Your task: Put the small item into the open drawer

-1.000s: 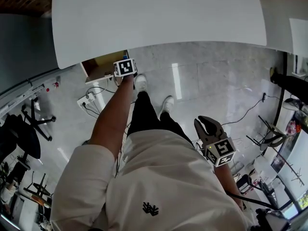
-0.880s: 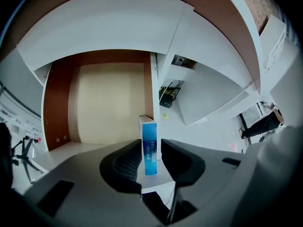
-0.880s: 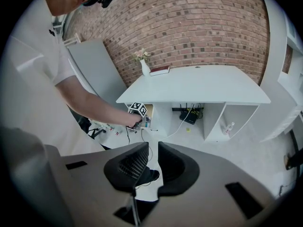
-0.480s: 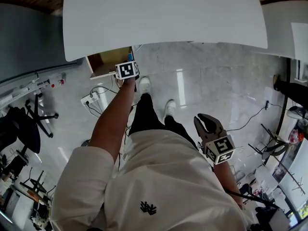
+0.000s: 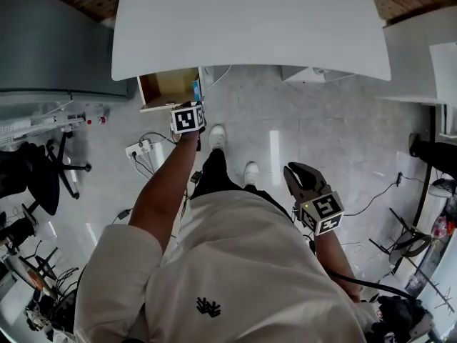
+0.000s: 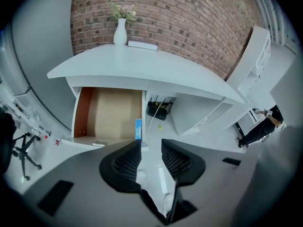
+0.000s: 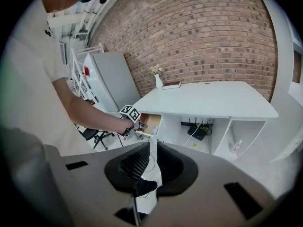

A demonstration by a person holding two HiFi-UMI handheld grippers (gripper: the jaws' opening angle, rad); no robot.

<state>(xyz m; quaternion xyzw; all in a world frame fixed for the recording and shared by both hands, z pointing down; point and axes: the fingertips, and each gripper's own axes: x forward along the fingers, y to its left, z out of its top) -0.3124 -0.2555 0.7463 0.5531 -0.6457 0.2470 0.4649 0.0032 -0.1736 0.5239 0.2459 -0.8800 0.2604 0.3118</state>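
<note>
— What do we get from the head view?
— Our left hand-held gripper (image 5: 190, 114) is left of centre in the upper half, just below the open drawer (image 5: 163, 90) under the white tabletop (image 5: 250, 20). The small blue item (image 5: 196, 90) stands in that drawer, at its right wall. Our right hand-held gripper (image 5: 295, 176) hangs right of centre over the floor (image 5: 321, 120), well apart from the drawer.

— And the left gripper view?
— Its jaws have just been opening and stand wide apart, with nothing between them. Just above them the blue item is upright at the drawer's right side. At the top of the frame a white vase (image 6: 121, 31) and a book (image 6: 142, 45) rest on the tabletop.

— The right gripper view?
— We see only a narrow slit between its jaws, and nothing in it. Beyond them, left of centre, our left arm (image 7: 85, 110) stretches toward the drawer.
</note>
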